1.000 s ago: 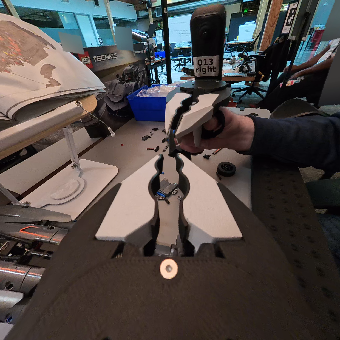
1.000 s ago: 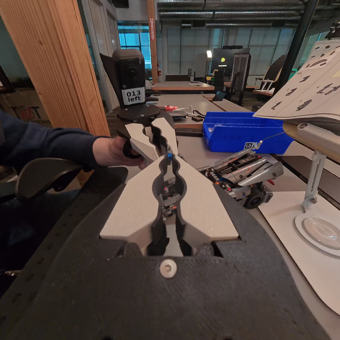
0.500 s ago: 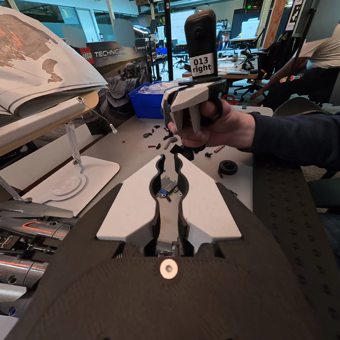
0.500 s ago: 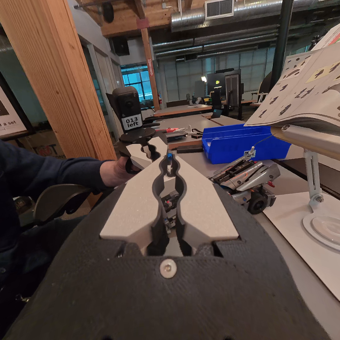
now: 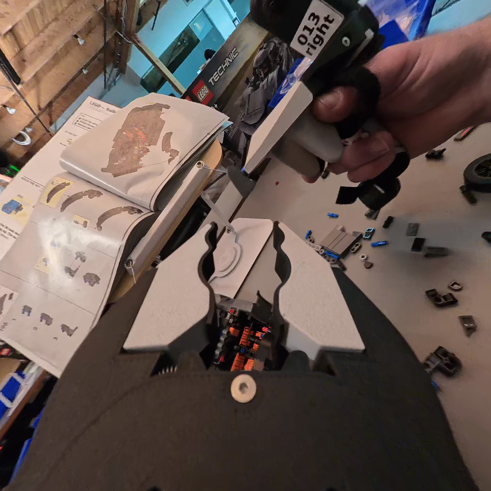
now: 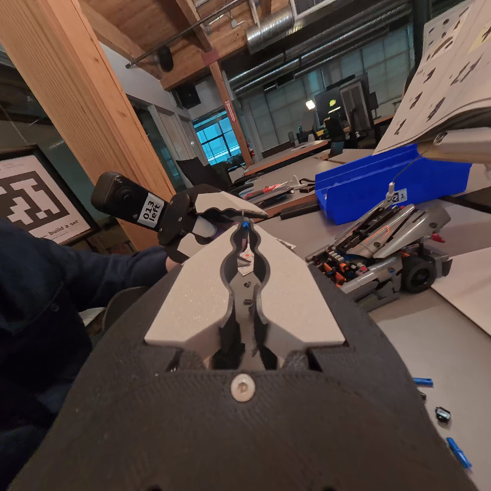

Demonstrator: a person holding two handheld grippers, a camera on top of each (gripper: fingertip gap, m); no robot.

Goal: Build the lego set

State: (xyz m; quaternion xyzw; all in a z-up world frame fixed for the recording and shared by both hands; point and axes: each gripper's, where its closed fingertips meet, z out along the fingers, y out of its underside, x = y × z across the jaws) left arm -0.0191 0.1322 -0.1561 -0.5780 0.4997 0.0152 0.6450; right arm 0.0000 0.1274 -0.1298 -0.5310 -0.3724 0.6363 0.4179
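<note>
Pin-fitting, judging by the layout: pinching a small dark piece with a blue pin (image 6: 244, 225) at the very tips of the right gripper (image 6: 244, 233), fingers pressed almost together around it, at the centre of the right wrist view. Hovering the left gripper (image 5: 244, 228) with fingers spread wide and gripping nothing, right over the open middle of the grey car model (image 5: 239, 337), with orange and black parts showing in the gap at lower centre of the left wrist view. Leaving the instruction booklet (image 5: 79, 225) open at the left of that frame and loose parts (image 5: 441, 300) scattered over the table (image 5: 385, 279) at the right. Probably calling next for steadying the model with the left gripper, then bringing the pinched piece down from the upper right of the left wrist view and lining its pin up squarely with a hole. Not possible to tell which hole from here. Likely needing a straight, gentle push, given such a slight grip on the piece.
</note>
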